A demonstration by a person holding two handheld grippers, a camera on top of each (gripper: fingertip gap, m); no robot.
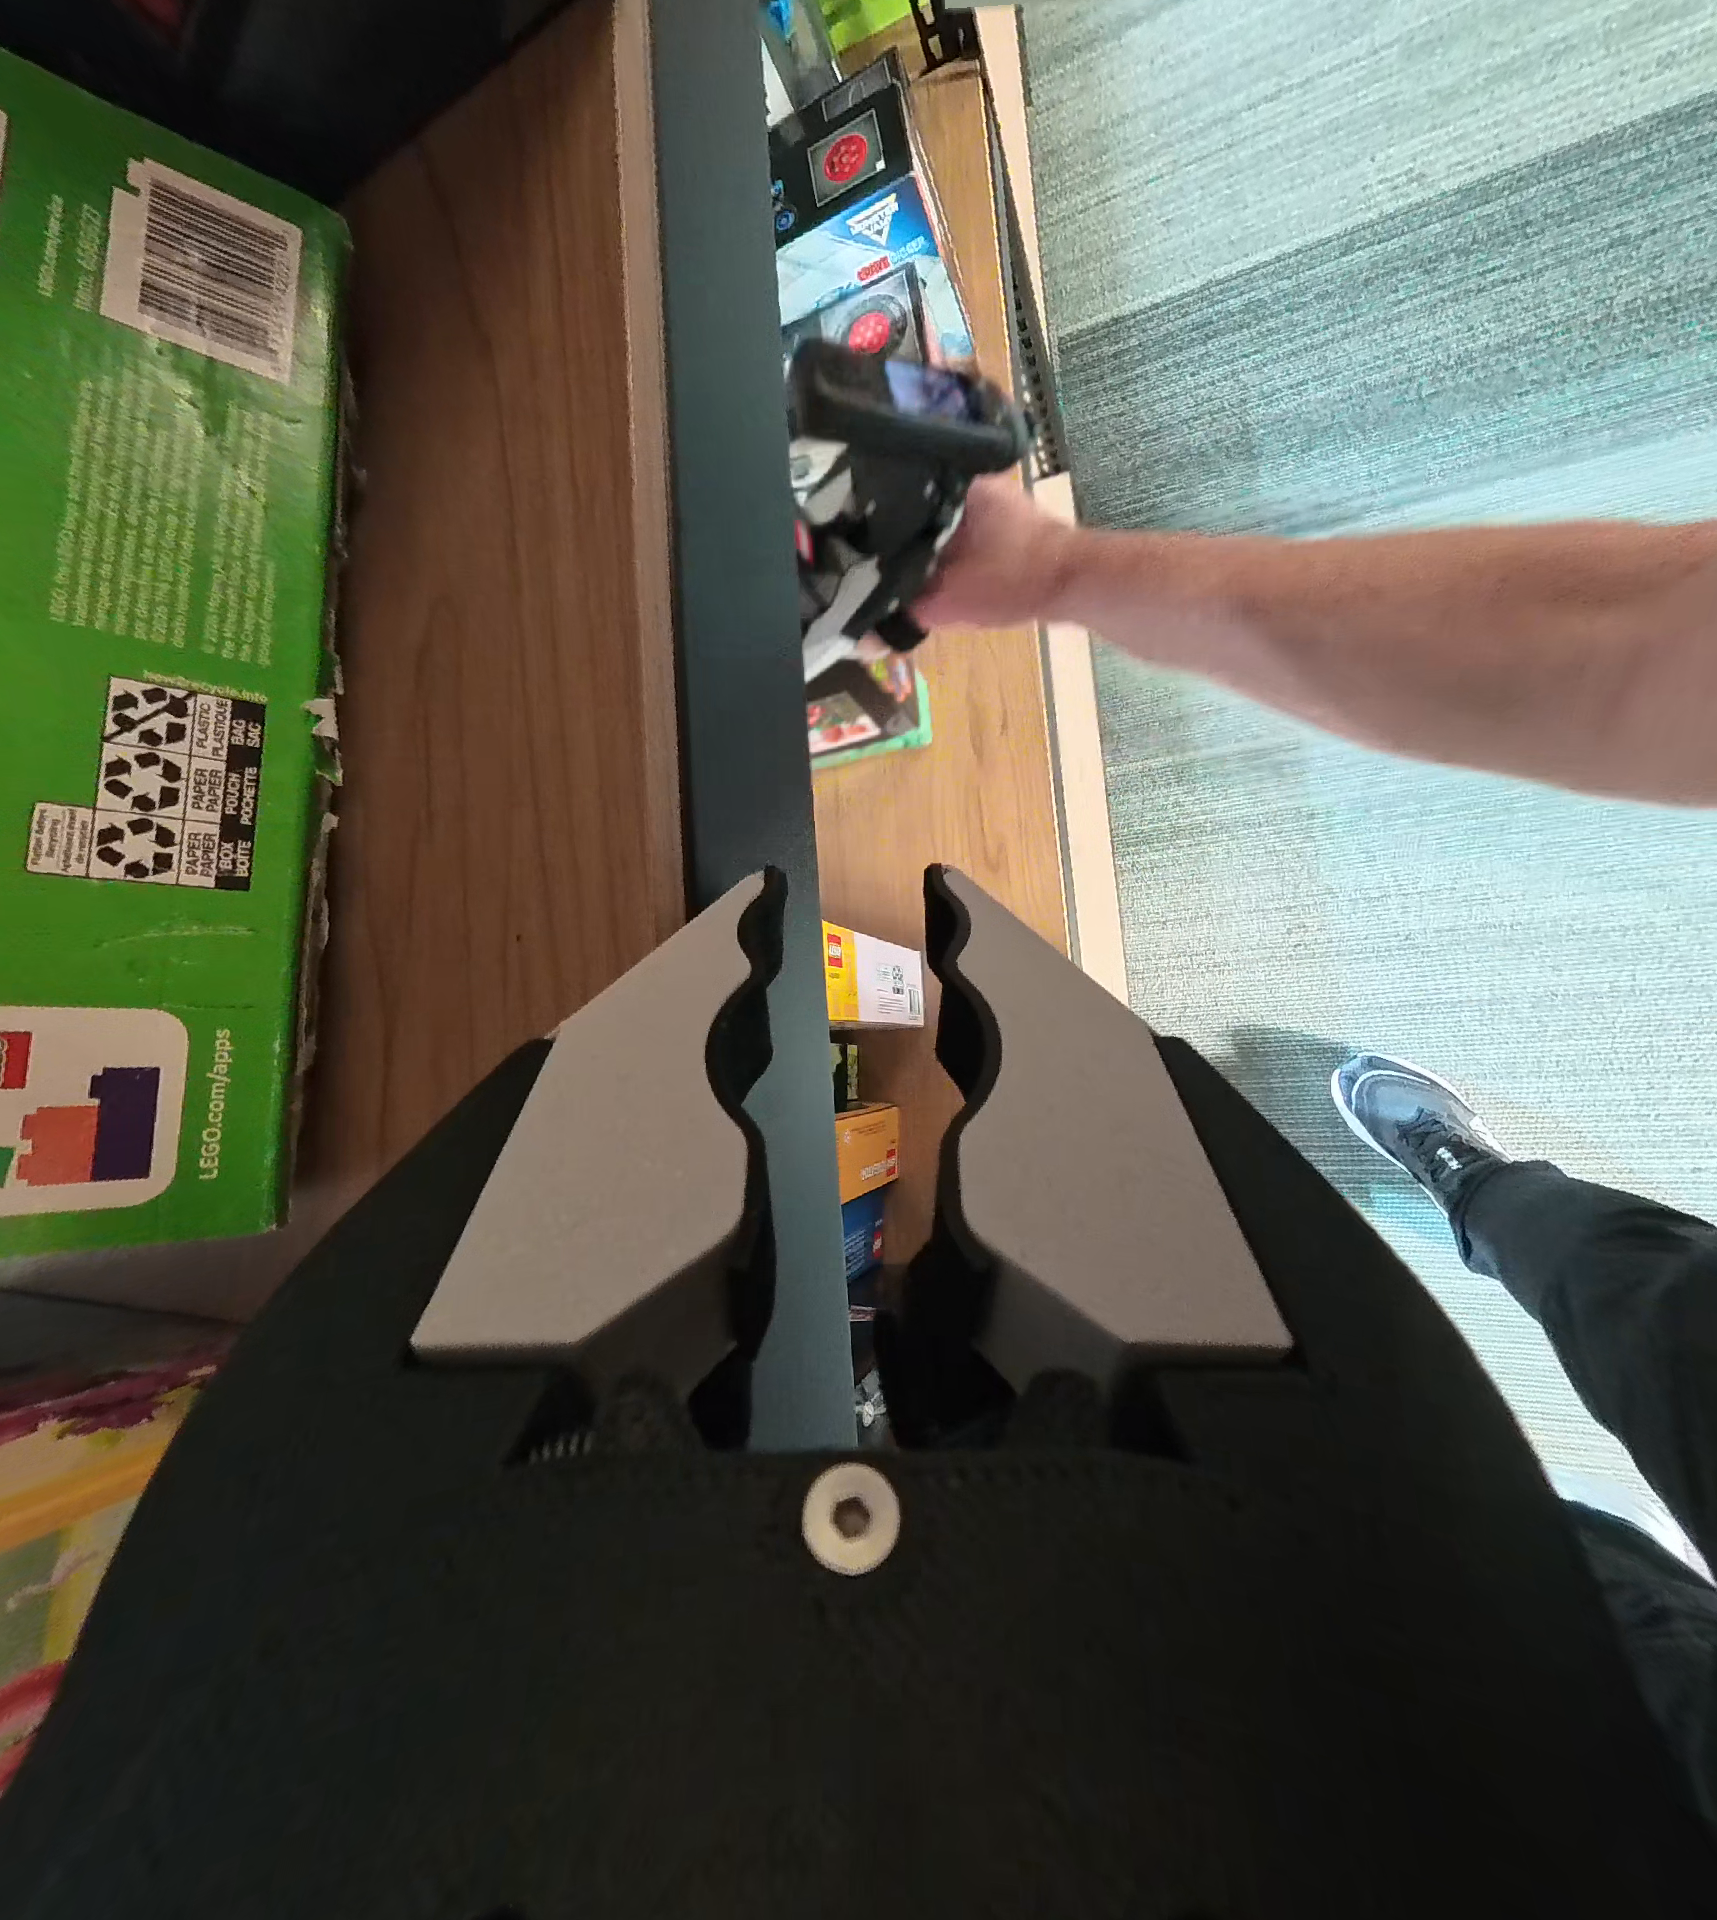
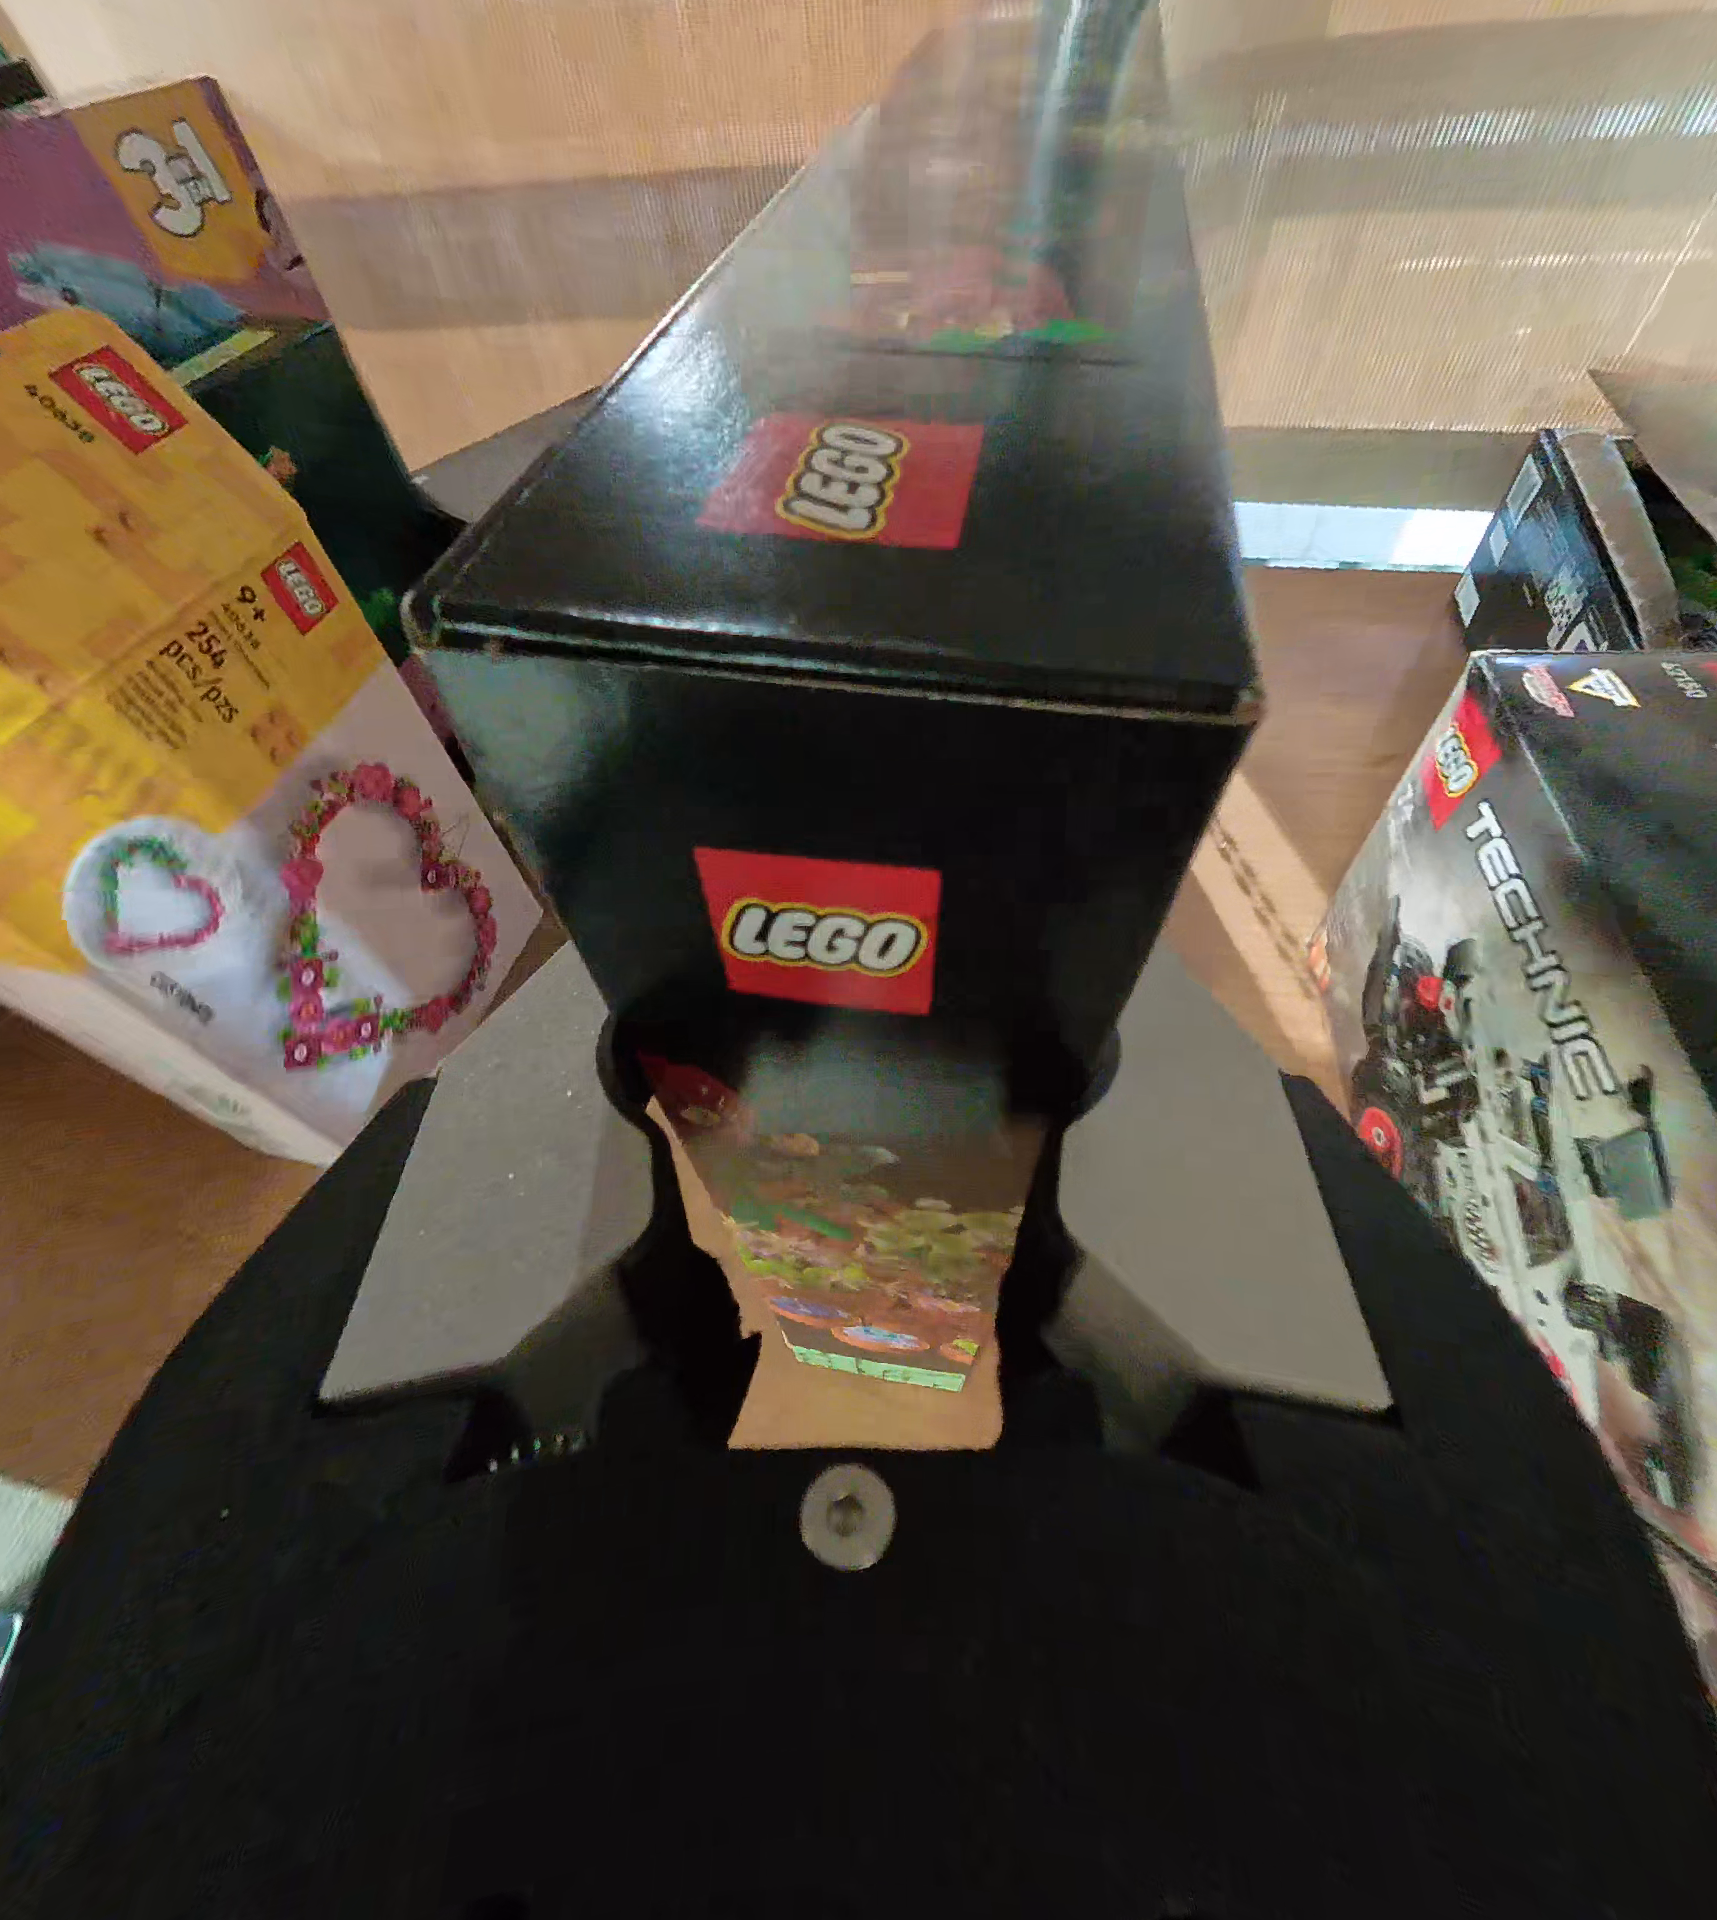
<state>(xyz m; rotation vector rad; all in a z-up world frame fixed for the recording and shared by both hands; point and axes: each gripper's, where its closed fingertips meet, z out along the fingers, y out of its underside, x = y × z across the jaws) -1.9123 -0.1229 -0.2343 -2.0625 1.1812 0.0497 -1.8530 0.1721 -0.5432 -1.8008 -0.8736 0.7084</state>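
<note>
In the right wrist view my right gripper (image 2: 854, 1060) is shut on a tall black toy-brick box (image 2: 833, 748) with red logo squares. The box's lower end sits between the two fingers, and its flower-picture face (image 2: 864, 1226) shows in the gap. My left gripper (image 1: 854, 894) is open and empty, its fingers (image 1: 958, 935) apart in front of a dark shelf upright (image 1: 729, 520). A green box (image 1: 106, 623) lies on the wooden shelf (image 1: 501, 623) to its left. The right gripper (image 1: 895, 457) also shows in the left wrist view, blurred, held by a hand (image 1: 989, 561) and reaching into the lower shelf.
A yellow and white box with heart wreaths (image 2: 158, 779) leans at left, a purple box (image 2: 54, 229) behind it. A black box with a vehicle picture (image 2: 1581, 1039) stands at right. Small boxes (image 1: 869, 977) sit on the lower shelf. Carpet (image 1: 1456, 312) and a person's shoe (image 1: 1405, 1122) are at right.
</note>
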